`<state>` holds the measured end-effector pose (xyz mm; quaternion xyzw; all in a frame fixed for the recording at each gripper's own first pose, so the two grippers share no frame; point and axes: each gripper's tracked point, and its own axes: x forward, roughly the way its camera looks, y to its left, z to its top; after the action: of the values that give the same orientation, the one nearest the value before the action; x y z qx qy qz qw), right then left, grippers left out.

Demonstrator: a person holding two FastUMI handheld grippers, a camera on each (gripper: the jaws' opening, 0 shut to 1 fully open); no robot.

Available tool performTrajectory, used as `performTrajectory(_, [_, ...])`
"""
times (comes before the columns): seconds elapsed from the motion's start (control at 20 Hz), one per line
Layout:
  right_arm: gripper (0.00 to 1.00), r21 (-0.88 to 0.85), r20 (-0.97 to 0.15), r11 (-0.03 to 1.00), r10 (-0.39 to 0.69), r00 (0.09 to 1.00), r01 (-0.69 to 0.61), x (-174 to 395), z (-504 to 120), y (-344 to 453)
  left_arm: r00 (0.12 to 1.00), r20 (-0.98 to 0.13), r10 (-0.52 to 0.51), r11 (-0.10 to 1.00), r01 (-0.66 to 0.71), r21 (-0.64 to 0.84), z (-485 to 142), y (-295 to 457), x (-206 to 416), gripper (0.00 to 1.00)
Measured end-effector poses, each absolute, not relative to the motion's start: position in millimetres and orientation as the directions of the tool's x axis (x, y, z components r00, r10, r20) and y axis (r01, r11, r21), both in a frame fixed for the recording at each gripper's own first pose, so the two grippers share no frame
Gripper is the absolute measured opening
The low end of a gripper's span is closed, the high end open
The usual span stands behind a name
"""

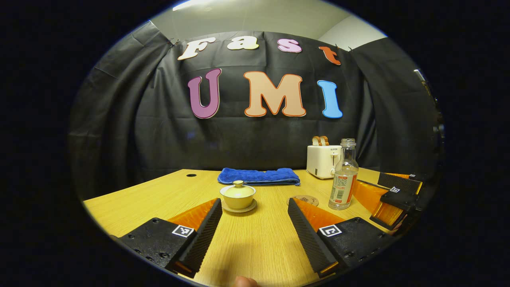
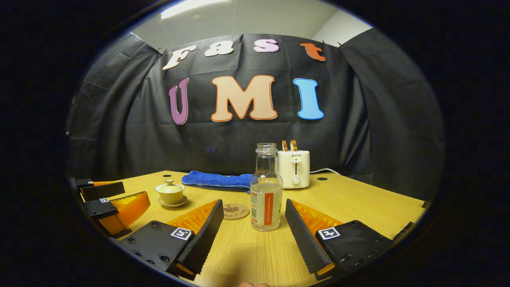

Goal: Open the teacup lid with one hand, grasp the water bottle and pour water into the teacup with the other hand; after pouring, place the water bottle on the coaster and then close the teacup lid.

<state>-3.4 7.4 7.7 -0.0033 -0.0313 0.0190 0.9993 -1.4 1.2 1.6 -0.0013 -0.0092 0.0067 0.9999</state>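
Both tools are held spread, nothing pinched. The lidded teacup [image 1: 238, 196] is seen straight ahead of the left tool [image 1: 255, 235]; the upright bottle [image 2: 266, 191], beside the coaster [image 2: 236, 211], stands before the right tool [image 2: 253, 235].

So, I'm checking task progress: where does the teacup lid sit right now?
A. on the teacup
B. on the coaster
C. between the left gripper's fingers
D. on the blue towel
A: the lid rests on the teacup, well ahead of the open left gripper.
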Motion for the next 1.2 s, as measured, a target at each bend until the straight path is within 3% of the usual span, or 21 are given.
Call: performTrajectory(1.2, [0.98, -0.007, 0.062, 0.999, 0.049, 0.997, -0.048, -3, 8, 12, 1.000, 0.014, 0.025, 1.000, -0.025, 0.001, 0, 8, 11, 0.97])
